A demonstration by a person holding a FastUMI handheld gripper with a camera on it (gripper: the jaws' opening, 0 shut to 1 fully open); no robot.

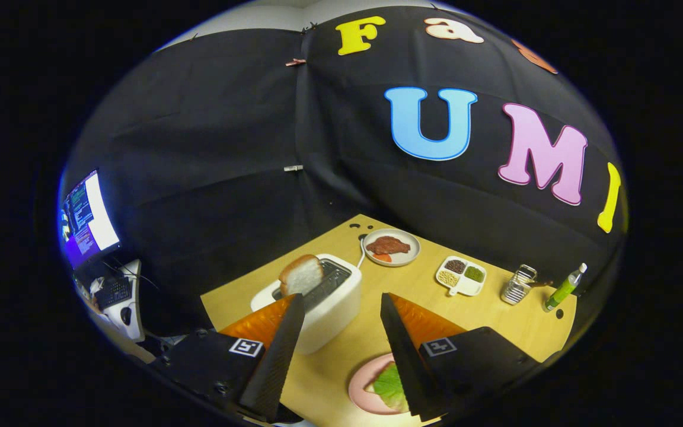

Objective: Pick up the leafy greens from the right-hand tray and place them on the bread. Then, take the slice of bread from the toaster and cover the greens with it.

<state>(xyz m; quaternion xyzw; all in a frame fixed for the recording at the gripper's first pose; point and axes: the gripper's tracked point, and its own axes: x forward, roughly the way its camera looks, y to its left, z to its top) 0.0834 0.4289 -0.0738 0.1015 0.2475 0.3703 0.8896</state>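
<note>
Nearest the lens, low in the frame, the gripper [341,308] has its two fingers spread well apart with nothing between them but bare table; under the right finger, at the bottom centre, a pink plate [360,385] carries the leafy greens [390,386], which lie on something pale that the finger mostly hides, so whether that is bread cannot be told; just beyond the left fingertip, left of centre, stands a white toaster [335,305] with a slice of bread [301,275] rising tilted from its near slot; the wooden table [365,344] runs up toward the middle of the frame, where a round plate [408,255] holds a brown piece of meat [388,245] and something orange beside it; to the right of that sits a white divided dish [461,277] of beans or grains in three compartments, then a small wire-and-glass holder [518,286], then a green bottle [564,288] at the table's right end; at the far left edge a lit monitor [88,218] stands above a keyboard [113,292].
</note>
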